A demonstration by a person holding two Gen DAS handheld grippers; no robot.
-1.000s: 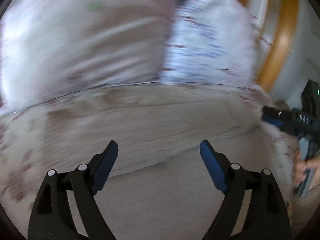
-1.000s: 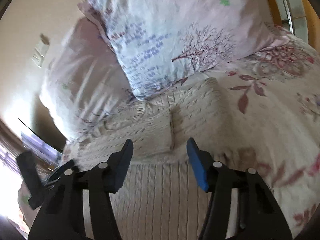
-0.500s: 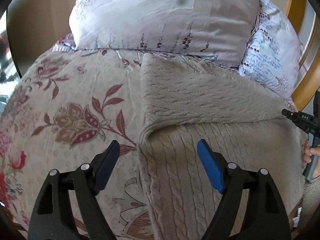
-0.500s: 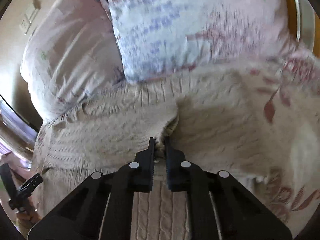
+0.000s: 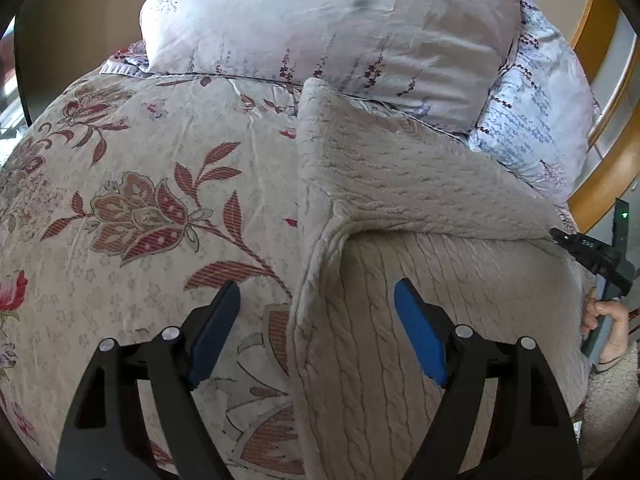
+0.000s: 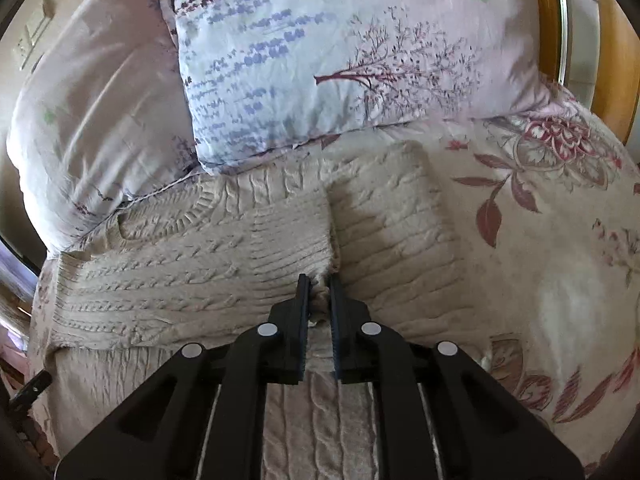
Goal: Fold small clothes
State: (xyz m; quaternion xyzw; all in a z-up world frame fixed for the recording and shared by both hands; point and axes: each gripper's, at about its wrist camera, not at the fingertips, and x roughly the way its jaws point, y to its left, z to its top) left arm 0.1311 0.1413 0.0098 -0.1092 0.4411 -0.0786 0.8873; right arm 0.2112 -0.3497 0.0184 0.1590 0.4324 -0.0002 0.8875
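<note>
Sweater (image 6: 224, 280) on bed (image 5: 132, 184): right claw (image 6: 319, 292) pinches the folded sleeve edge. Left claw (image 5: 316, 320), spread, should pin the near side edge while the sleeve is drawn flat.

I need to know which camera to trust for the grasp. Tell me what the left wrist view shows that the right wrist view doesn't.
Only the left wrist view shows the left gripper open above the sweater's edge, and the hand holding the other tool. Only the right wrist view shows the right gripper shut on a knit fold, plus the ribbed collar. Both show the sweater, pillows and floral bedspread.
</note>
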